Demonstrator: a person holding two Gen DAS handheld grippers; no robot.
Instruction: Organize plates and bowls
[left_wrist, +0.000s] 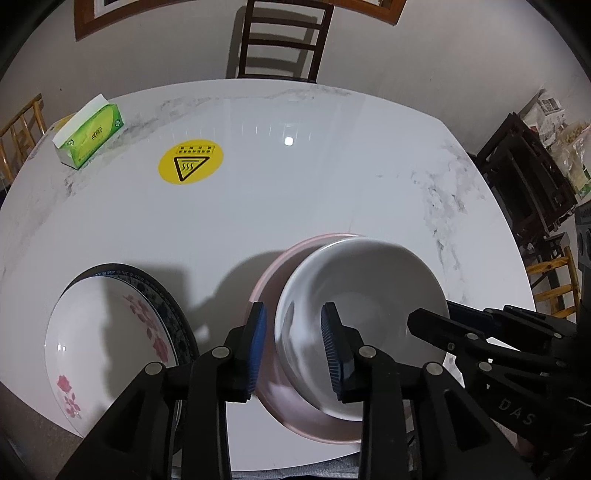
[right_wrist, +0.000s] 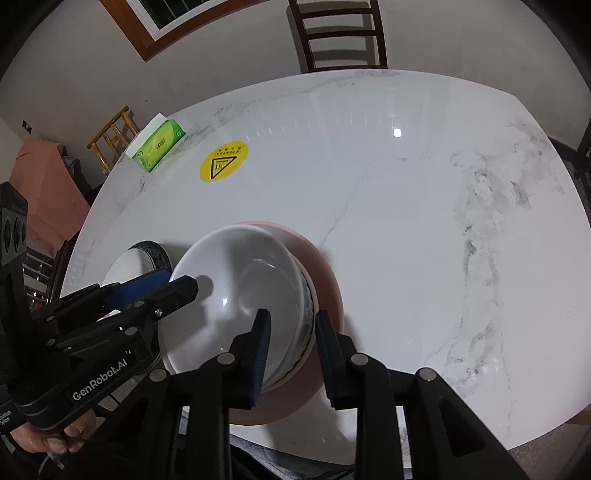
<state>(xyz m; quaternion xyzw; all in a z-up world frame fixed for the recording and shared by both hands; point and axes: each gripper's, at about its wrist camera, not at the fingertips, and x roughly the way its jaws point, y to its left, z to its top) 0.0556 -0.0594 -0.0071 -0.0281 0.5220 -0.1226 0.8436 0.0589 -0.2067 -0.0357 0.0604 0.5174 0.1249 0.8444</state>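
Note:
A white bowl (left_wrist: 369, 288) (right_wrist: 236, 280) sits nested in a wider pink bowl (left_wrist: 273, 280) (right_wrist: 321, 258) near the table's front edge. My left gripper (left_wrist: 293, 306) straddles the white bowl's left rim, one blue pad outside and one inside, both clear of the wall: open. My right gripper (right_wrist: 292, 314) straddles the right rim the same way, with its inner pad apart from the wall. Each gripper shows in the other's view: right gripper (left_wrist: 447, 317), left gripper (right_wrist: 177, 280). Further left, a white plate with red flowers (left_wrist: 110, 332) (right_wrist: 125, 266) lies on a dark blue-rimmed plate (left_wrist: 170, 306) (right_wrist: 155, 251).
The white marble table (left_wrist: 295, 184) (right_wrist: 406, 221) carries a green tissue box (left_wrist: 90, 134) (right_wrist: 159, 146) and a yellow warning sticker (left_wrist: 191, 161) (right_wrist: 223, 161) at the far left. A dark chair (left_wrist: 280, 40) (right_wrist: 340, 33) stands behind it. A person's hand (right_wrist: 55, 439) holds the left gripper.

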